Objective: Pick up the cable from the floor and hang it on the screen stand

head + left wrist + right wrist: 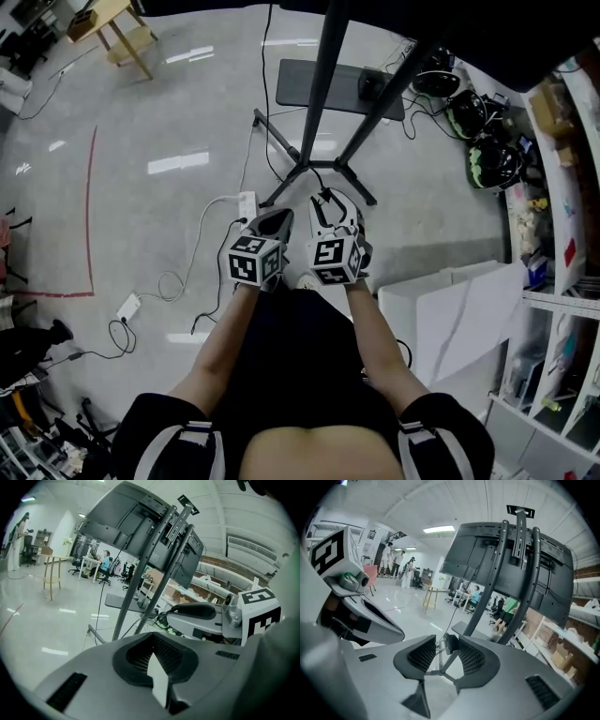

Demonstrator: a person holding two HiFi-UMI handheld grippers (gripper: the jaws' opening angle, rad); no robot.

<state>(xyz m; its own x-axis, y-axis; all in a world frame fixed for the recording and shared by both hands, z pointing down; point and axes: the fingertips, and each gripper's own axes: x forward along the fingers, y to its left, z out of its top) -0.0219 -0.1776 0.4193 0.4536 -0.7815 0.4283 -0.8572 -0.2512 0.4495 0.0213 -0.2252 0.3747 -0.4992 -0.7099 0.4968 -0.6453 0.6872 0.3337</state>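
Observation:
The screen stand (pixel 323 89) rises just ahead of me on two dark poles, its legs (pixel 314 173) spread on the floor. Its screen (pixel 487 559) fills the upper part of the right gripper view and also appears as the screen (pixel 126 517) in the left gripper view. My right gripper (pixel 328 203) is shut on the black cable's plug (pixel 450 643), pinched at the jaw tips, and a thin cable (pixel 453 616) runs up from it. My left gripper (pixel 274 218) is beside it with its jaws closed and nothing between them (pixel 152 638).
A white power strip (pixel 247 203) and its white lead lie left of the stand's legs, with a white adapter (pixel 128 305) further left. A black floor plate (pixel 319 86) lies behind the stand. Helmets (pixel 489 159), white boxes (pixel 450 309) and shelves (pixel 562 281) crowd the right.

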